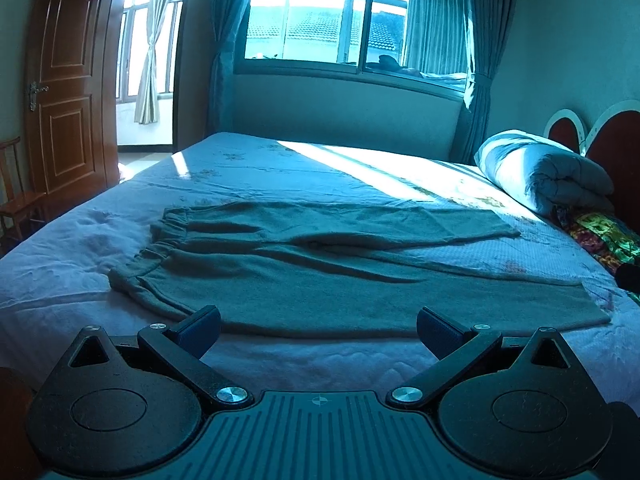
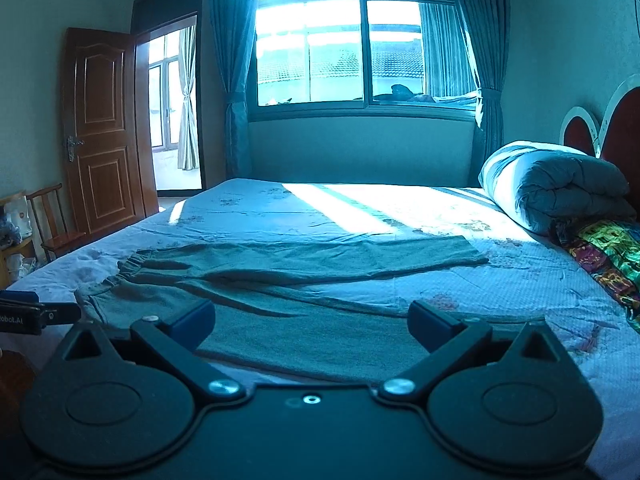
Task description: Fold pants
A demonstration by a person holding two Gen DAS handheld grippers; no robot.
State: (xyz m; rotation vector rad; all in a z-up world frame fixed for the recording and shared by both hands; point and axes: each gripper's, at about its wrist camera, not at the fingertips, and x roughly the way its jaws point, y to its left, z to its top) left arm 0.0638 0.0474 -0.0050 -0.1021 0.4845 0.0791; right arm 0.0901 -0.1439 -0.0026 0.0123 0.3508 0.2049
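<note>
Grey-green pants point(image 1: 320, 264) lie spread flat on the bed, waistband to the left, both legs running right. They also show in the right wrist view point(image 2: 304, 300). My left gripper point(image 1: 318, 330) is open and empty, just short of the near leg's front edge. My right gripper point(image 2: 312, 322) is open and empty, low over the near leg. The left gripper's body point(image 2: 24, 316) shows at the left edge of the right wrist view, beside the waistband.
The bed point(image 1: 280, 168) has a pale sheet. A rolled duvet point(image 1: 544, 172) and a colourful cloth point(image 1: 600, 236) lie at the right by the headboard point(image 1: 616, 136). A wooden door point(image 1: 68, 92) and chair point(image 1: 16, 196) stand left. A window point(image 1: 352, 20) is behind.
</note>
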